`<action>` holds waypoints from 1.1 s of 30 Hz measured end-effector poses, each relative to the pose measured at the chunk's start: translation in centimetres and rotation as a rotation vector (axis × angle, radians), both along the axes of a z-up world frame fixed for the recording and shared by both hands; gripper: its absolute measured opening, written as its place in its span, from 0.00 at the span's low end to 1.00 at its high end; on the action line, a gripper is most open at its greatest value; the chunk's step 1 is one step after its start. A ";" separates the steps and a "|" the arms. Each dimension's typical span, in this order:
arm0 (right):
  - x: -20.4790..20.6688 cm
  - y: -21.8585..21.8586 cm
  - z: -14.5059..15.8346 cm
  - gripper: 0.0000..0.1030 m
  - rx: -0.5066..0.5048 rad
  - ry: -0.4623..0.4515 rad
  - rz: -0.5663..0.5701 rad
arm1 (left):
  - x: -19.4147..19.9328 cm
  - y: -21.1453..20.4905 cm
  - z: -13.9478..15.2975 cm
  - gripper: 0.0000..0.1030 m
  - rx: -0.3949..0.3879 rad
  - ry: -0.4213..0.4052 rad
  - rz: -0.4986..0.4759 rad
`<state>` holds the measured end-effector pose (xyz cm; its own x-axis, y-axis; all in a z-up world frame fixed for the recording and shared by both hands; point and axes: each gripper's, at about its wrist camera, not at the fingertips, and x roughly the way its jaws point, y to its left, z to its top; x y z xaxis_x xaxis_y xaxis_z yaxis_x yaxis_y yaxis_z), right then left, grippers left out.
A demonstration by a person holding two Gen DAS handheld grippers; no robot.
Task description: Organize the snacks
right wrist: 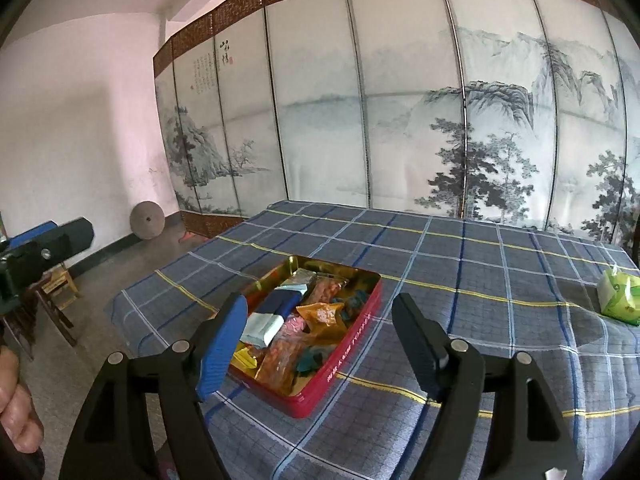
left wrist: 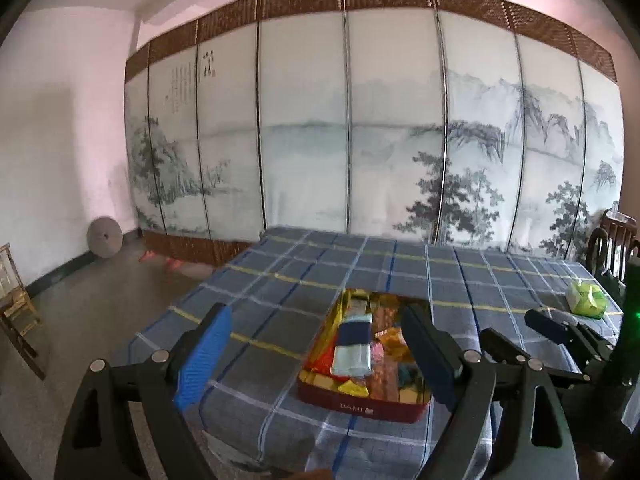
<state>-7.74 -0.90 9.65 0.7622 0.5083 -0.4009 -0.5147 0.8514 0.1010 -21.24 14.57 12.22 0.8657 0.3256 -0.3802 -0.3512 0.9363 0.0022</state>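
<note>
A red tin (left wrist: 362, 407) with a gold inside sits near the front edge of the table with the blue plaid cloth (left wrist: 360, 268). It holds several wrapped snacks, among them a navy and pale blue pack (left wrist: 352, 344). My left gripper (left wrist: 316, 360) is open and empty, held above and in front of the tin. In the right wrist view the tin (right wrist: 352, 340) lies between the fingers of my right gripper (right wrist: 320, 340), which is open and empty above the table. A green snack bag (right wrist: 619, 297) lies alone at the right; it also shows in the left wrist view (left wrist: 587, 298).
A painted folding screen (left wrist: 360, 120) stands behind the table. A wooden chair (left wrist: 616, 244) is at the right edge, a wooden stool (right wrist: 56, 292) on the floor at the left. A round grey disc (left wrist: 105, 237) leans on the wall.
</note>
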 end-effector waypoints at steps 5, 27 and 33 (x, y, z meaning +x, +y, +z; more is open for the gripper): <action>-0.7 0.1 -0.3 0.75 -0.027 -0.023 -0.024 | 1.0 0.9 -1.6 0.86 -0.056 0.056 0.001; -1.5 1.3 -0.6 0.82 -0.052 -0.030 -0.008 | 2.2 1.2 -3.8 0.86 -0.052 0.133 0.020; -1.4 1.0 -0.9 0.82 -0.056 -0.018 -0.008 | 2.3 1.0 -4.1 0.86 -0.048 0.141 0.017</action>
<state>-9.13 0.10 8.71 0.7735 0.4797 -0.4142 -0.5094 0.8594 0.0441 -18.94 15.61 8.16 0.7969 0.3186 -0.5133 -0.3668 0.9303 0.0079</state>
